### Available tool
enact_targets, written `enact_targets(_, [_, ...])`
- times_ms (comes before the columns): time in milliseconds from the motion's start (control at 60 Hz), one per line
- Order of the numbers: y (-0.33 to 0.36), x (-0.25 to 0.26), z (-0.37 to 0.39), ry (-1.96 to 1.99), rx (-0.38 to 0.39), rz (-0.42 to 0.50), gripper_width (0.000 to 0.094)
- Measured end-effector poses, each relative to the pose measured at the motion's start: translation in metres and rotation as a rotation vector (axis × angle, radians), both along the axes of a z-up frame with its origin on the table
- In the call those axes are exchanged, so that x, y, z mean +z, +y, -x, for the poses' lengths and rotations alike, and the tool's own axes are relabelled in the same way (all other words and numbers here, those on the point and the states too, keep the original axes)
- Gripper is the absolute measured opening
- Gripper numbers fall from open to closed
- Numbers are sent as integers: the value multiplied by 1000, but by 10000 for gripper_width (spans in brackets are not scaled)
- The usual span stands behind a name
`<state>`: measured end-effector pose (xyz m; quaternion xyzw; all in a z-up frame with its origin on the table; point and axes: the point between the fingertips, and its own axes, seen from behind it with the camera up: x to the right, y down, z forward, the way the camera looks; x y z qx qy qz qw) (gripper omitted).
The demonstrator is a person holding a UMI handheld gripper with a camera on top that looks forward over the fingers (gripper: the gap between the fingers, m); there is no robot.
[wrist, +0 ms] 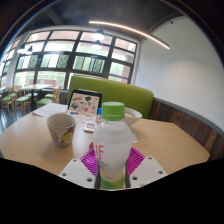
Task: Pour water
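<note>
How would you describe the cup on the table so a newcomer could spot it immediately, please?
On the round wooden table, look beyond the bottle held in the hand-held gripper. The cup stands before the tablet; alone there, it is an open, yellowish vessel.

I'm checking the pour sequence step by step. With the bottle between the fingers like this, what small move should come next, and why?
Probably unscrew the green cap first. The gripper appears shut on the bottle, which stands upright with its cap on, so nothing can pour yet. The cup sits on the table beyond the fingers, off to one side; carrying the bottle toward it would follow.
</note>
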<state>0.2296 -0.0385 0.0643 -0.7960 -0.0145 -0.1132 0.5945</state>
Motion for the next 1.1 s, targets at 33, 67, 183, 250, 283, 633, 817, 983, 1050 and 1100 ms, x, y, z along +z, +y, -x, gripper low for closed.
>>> enact_targets(33, [7,6,-5,-45,-5,6,332])
enact_targets(67, [10,17,-6,-106,-11,9,332])
enact_targets(183, [46,71,-22,-447,-17,17,332])
enact_targets(250, [76,91,-15,-721,-30,-1,332])
enact_targets(283, [87,104,-7,-865,-32,-6,332])
enact_targets(633, [140,134,68,-2134,49,80,332])
enact_targets(817, [133,132,74,-2223,88,121,332])
enact_targets(983, [136,139,75,-2163,85,94,332])
enact_targets(1050, [139,146,66,-2046,66,53,332])
enact_targets(1100, [123,158,57,-1869,35,-8,332])
